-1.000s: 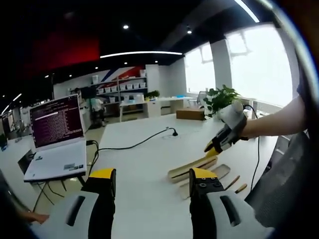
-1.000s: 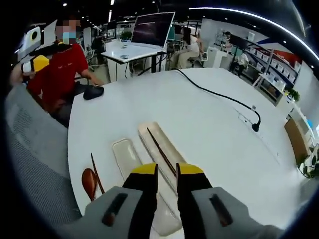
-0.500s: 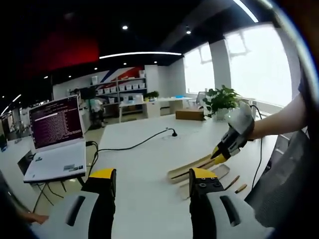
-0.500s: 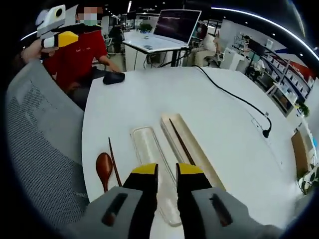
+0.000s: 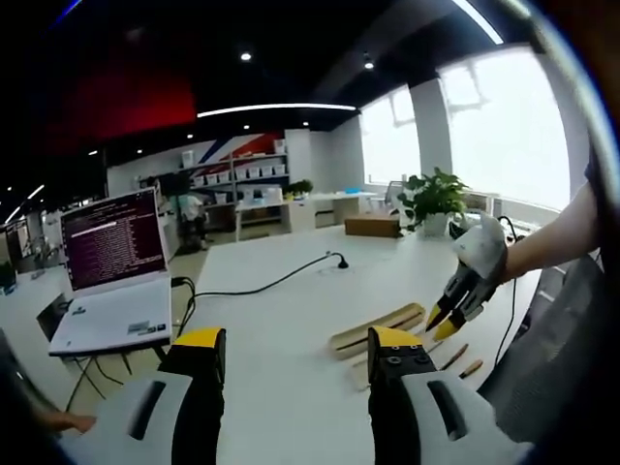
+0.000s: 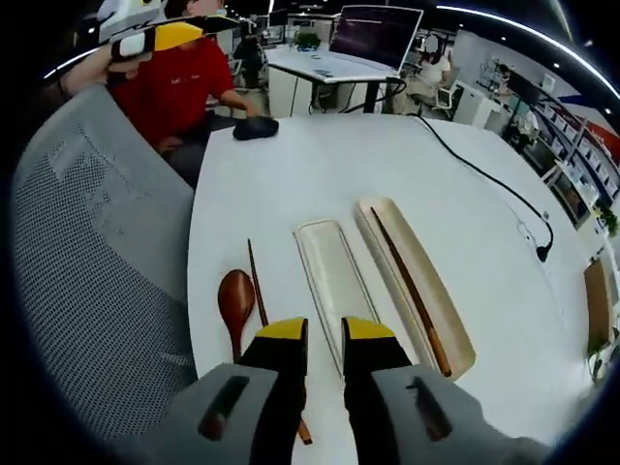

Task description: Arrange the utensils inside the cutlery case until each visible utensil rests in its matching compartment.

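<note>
The right gripper [image 6: 325,329] is hovering over the white table [image 6: 291,174] with its jaws parted by a narrow gap, gripping nothing; beneath it the clear lid [image 6: 334,276] is lying beside the cutlery case [image 6: 431,291], which is holding one chopstick [image 6: 412,291]; a brown spoon [image 6: 235,300] and second chopstick [image 6: 256,295] are lying near the table's edge; the left gripper [image 5: 294,347] is hanging wide open, empty.

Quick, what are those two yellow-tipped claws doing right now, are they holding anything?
Left gripper: open, holding nothing, raised above the table.
Right gripper: open a little, holding nothing, over the clear lid.
</note>
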`<state>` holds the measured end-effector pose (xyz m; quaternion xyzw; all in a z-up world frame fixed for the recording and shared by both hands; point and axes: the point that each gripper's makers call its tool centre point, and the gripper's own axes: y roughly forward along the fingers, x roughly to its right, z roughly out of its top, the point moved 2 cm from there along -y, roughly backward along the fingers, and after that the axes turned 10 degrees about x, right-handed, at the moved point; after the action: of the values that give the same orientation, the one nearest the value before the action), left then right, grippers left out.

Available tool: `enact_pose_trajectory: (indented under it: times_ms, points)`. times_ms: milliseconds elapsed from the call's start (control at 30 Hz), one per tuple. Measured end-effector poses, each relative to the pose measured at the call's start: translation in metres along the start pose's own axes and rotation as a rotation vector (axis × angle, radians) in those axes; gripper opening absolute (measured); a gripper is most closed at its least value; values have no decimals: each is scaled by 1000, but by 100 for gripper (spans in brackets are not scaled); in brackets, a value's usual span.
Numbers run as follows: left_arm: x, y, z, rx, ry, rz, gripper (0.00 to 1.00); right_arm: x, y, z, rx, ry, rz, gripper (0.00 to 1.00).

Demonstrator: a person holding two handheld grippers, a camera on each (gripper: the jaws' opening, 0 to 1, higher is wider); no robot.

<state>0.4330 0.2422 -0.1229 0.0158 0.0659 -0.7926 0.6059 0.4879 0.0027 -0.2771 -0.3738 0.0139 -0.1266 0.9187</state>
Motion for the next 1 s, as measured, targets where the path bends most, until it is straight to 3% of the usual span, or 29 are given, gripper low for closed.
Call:
enact_pose_trajectory:
  times_ms: [700, 1000]
  points:
    - [1, 0, 1, 1, -1, -5, 61, -39, 25, -34, -141, -59, 188, 11]
    - [0, 0, 1, 0, -5, -3, 61, -46, 35, -39, -179, -86, 237, 10]
